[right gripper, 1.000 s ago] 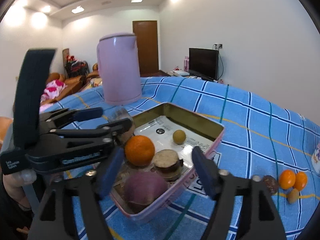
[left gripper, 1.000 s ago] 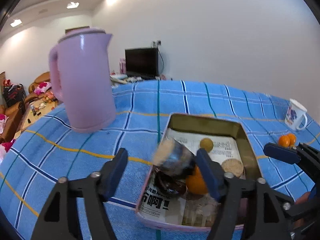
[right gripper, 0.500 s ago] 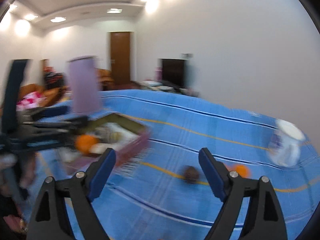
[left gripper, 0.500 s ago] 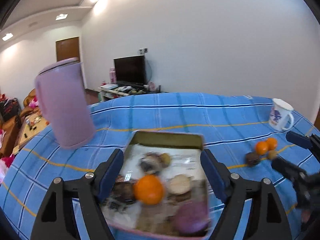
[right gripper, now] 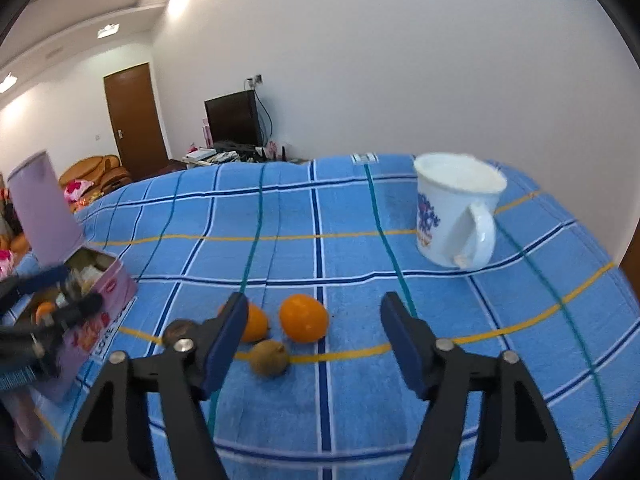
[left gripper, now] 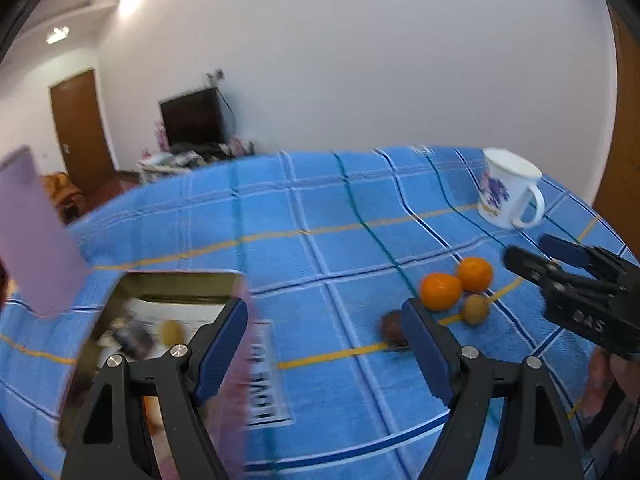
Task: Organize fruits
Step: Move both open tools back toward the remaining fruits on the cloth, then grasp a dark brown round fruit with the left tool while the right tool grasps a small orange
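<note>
1. Blue plaid cloth over the surface (right gripper: 352, 208), white wall, TV at the back.
2. Right gripper (right gripper: 312, 340): jaws apart but closing, nothing between the pads; aimed down at the loose fruit, likely lining up a pick.
3. Just ahead: two oranges (right gripper: 303, 323), a kiwi (right gripper: 269, 357), a dark round fruit (right gripper: 176, 331) partly hidden, clustered on the cloth.
4. Left gripper (left gripper: 324, 344): jaws wide, empty, hovering between tin and cluster.
5. Pink tin (right gripper: 100, 300) on the left, already holding fruit; mug (right gripper: 456, 216) and lilac kettle (right gripper: 44, 208) further out.
6. Versus a second ago: both views swung off the tin toward the cluster; left jaws slightly wider.
</note>
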`<act>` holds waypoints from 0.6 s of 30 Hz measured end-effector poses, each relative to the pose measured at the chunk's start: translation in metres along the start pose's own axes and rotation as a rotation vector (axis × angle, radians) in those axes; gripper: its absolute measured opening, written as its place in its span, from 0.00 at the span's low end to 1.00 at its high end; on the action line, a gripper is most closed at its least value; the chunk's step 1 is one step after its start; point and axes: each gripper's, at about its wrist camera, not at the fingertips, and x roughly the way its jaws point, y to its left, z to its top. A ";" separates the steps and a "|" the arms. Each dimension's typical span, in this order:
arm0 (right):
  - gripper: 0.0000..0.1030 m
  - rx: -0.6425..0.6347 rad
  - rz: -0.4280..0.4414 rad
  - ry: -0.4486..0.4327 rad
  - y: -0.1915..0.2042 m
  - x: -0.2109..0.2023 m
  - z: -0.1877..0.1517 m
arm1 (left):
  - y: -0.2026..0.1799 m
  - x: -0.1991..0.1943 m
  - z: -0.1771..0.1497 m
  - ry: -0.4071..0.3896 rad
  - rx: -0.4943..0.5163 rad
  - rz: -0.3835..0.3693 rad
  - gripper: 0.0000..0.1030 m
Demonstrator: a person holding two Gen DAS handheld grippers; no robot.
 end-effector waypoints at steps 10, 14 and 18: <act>0.59 0.021 0.069 0.132 -0.002 0.039 -0.005 | -0.015 0.056 -0.007 0.142 -0.035 -0.128 0.78; 0.48 0.044 0.072 0.198 -0.005 0.054 -0.005 | -0.021 0.061 -0.007 0.149 -0.010 -0.139 0.78; 0.40 0.077 0.093 0.237 -0.012 0.062 -0.008 | -0.019 0.061 -0.005 0.140 -0.013 -0.158 0.58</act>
